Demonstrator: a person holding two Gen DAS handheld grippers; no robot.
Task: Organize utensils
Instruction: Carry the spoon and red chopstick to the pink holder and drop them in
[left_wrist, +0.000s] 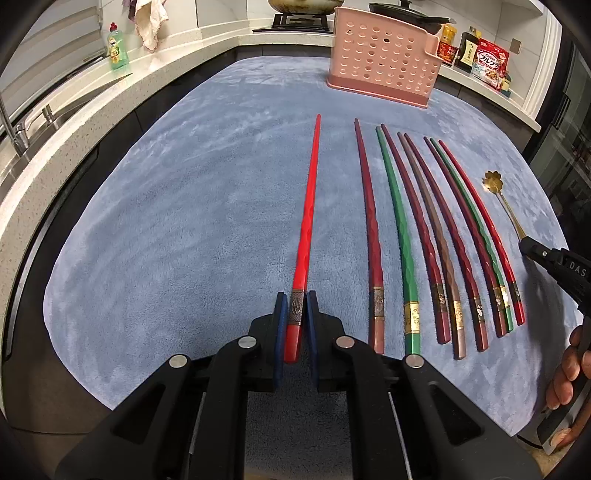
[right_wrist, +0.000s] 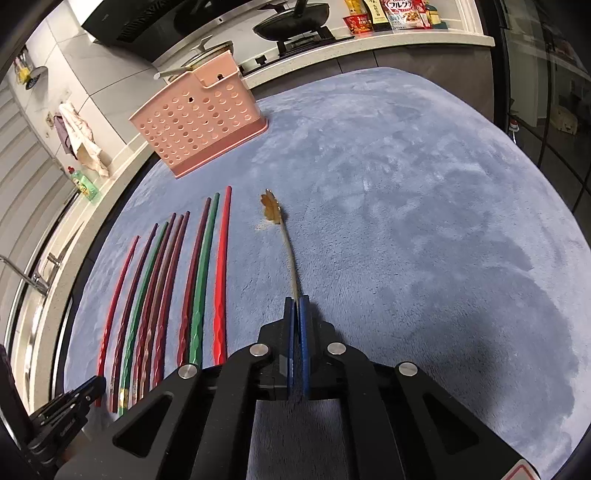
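the bright red chopstick (left_wrist: 309, 206) lies alone, centre of the left view, apart from the row of chopsticks (left_wrist: 436, 236) to its right, likely singled out to go first. the left claw (left_wrist: 296, 314) is clamped on its banded end, low in the frame. the gold flower spoon (right_wrist: 274, 211) sits mid-frame in the right view, just right of the row, its thin handle pinched by the closed right claw (right_wrist: 296, 306). both are held at the handle end, i'd guess so the tips drop first into the pink holder (right_wrist: 199, 125), upper left there. all of it rests on the desk's blue cloth (right_wrist: 406, 206).
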